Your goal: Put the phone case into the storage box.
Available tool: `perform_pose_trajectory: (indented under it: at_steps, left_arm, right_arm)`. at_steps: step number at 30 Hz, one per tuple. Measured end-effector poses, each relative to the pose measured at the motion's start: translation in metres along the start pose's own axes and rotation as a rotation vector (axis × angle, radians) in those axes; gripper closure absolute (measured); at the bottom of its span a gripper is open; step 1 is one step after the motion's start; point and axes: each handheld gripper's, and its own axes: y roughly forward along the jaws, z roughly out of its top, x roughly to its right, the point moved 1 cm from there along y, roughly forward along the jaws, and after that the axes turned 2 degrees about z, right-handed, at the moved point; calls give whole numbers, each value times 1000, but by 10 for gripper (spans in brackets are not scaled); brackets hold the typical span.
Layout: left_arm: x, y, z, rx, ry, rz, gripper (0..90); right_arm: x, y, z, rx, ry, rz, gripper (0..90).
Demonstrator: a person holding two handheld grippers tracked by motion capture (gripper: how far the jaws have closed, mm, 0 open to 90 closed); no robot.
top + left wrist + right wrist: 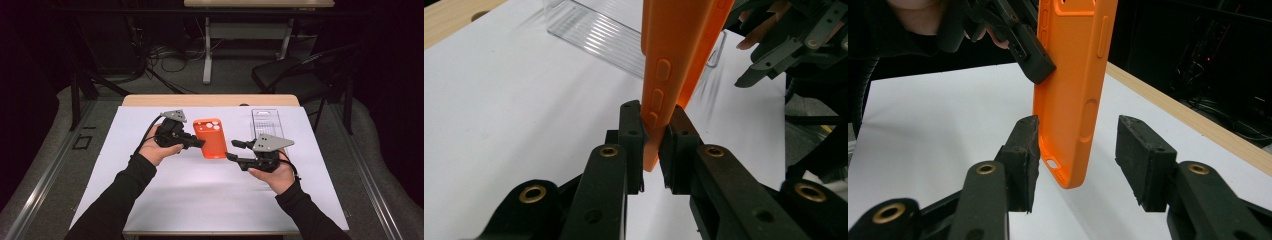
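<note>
The left gripper [196,143], held in the person's left hand [160,149], is clamped on one long edge of the orange soft-plastic phone case [210,138]; in the left gripper view its black pads pinch the case's side [664,90] just below the moulded buttons. The case is held up off the white paper sheet [150,195] covering the wooden table [150,100]. The right gripper [235,150], in the right hand [277,175], stands with its jaws apart, and in the right gripper view the lower end of the case [1073,110] hangs between them: one pad is just beside the case's open face, the other well clear of its back. Beyond the case, a clear ribbed plastic tray [265,122] lies on the sheet near the table's far edge. Farther off on the floor stand a black chair [300,75] and a tangle of cables [165,57].
</note>
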Motion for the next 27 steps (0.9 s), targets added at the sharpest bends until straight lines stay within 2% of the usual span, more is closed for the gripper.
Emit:
perform_pose_trajectory:
  at_steps: [4,13,20,27]
  left_arm:
    - [0,1,0,-1,-9,-4,813]
    - [2,2,-1,-24,-38,36,813]
    - [6,5,-1,-67,-52,49,813]
    - [9,7,0,-71,-59,75,813]
  right_arm:
    - [0,-1,1,-2,1,-6,510]
    - [-2,-2,5,-20,-18,-35,492]
    - [-2,-3,7,-33,-21,-49,477]
    - [-1,-5,11,-49,-28,-69,475]
